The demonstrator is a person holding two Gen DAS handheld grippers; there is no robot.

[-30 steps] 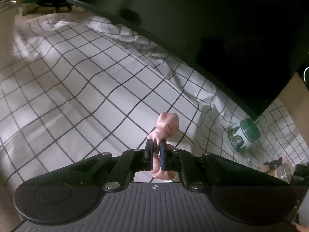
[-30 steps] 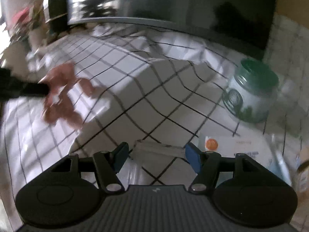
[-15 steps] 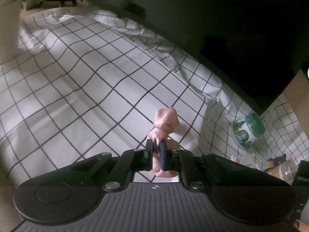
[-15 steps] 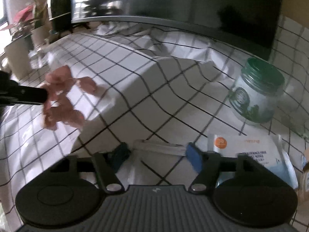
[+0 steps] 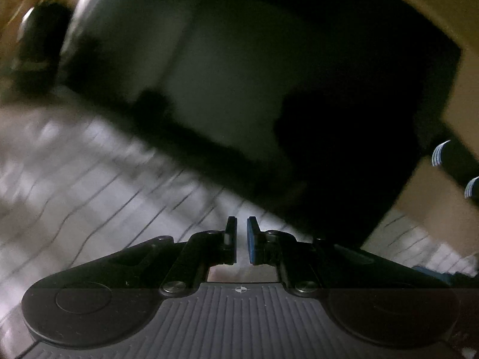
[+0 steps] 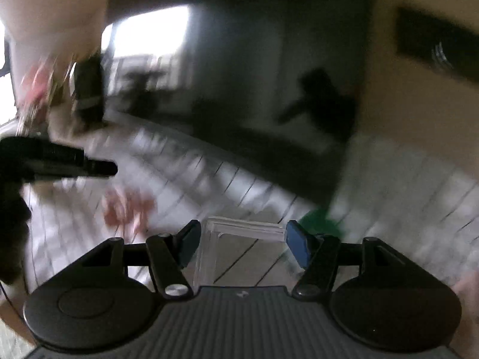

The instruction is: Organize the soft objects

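Both views are blurred by motion. The pink soft toy lies on the checked cloth, below and in front of my left gripper, which reaches in from the left. In the left wrist view my left gripper has a narrow gap between its jaws with nothing in it, and the toy is out of sight. My right gripper is shut on a clear plastic box, its jaws wide apart on the box's two sides.
A large dark screen stands at the back of the cloth-covered table. A green-lidded jar sits right of the clear box, blurred. A cardboard box is at the right.
My left gripper let go of the pink toy, which now lies on the cloth, and rose and tilted up. Both cameras swung upward quickly. My right gripper still holds the clear box.
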